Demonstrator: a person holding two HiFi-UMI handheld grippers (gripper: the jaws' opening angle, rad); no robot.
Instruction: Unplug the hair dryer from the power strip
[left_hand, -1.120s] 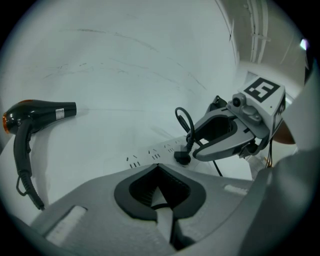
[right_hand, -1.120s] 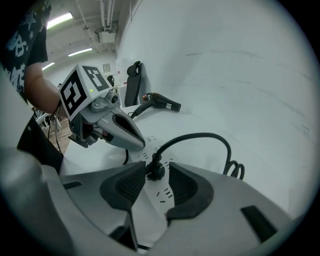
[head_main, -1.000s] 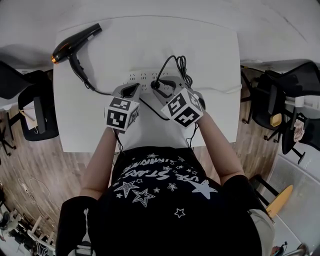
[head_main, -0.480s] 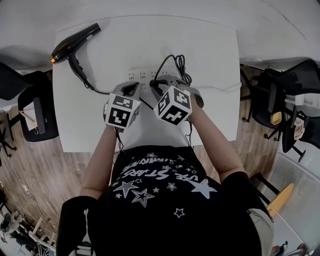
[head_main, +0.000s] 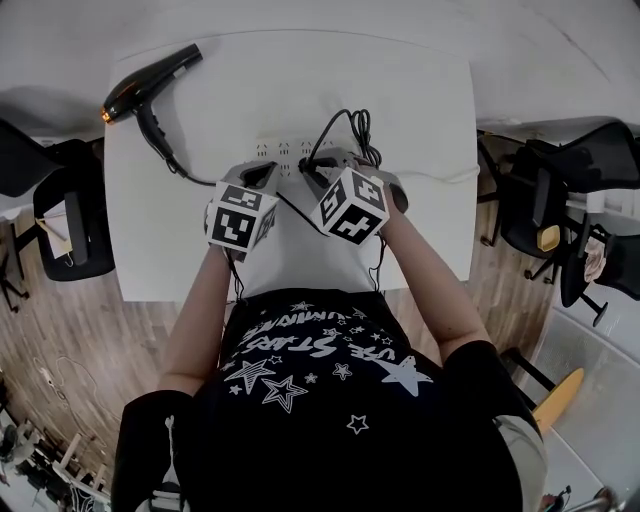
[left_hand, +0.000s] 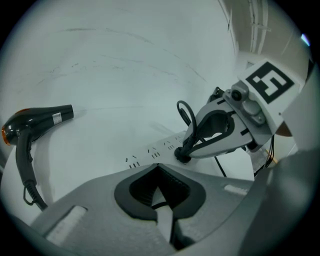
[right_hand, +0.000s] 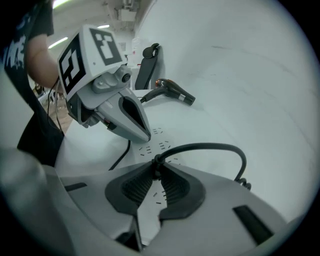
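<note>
The black hair dryer (head_main: 150, 85) lies at the table's far left corner, and its cord runs to a black plug (head_main: 312, 168) in the white power strip (head_main: 285, 152). My right gripper (right_hand: 156, 167) stands over the strip with its jaws closing, and the pads grip the plug (right_hand: 157, 160) at its neck. In the left gripper view the right gripper's fingers (left_hand: 200, 145) clasp the plug (left_hand: 181, 156). My left gripper (left_hand: 158, 166) is shut, tips together, resting by the strip (left_hand: 150, 151) just left of the plug, with nothing between its pads.
A coiled stretch of black cord (head_main: 362, 130) lies behind the strip. The strip's white lead (head_main: 440, 178) runs to the table's right edge. Black chairs stand on the left (head_main: 60, 215) and the right (head_main: 545, 205) of the white table (head_main: 420, 90).
My right gripper has rolled and shifted slightly left, and its jaws have closed from wide open onto the plug. The left gripper has stayed put.
</note>
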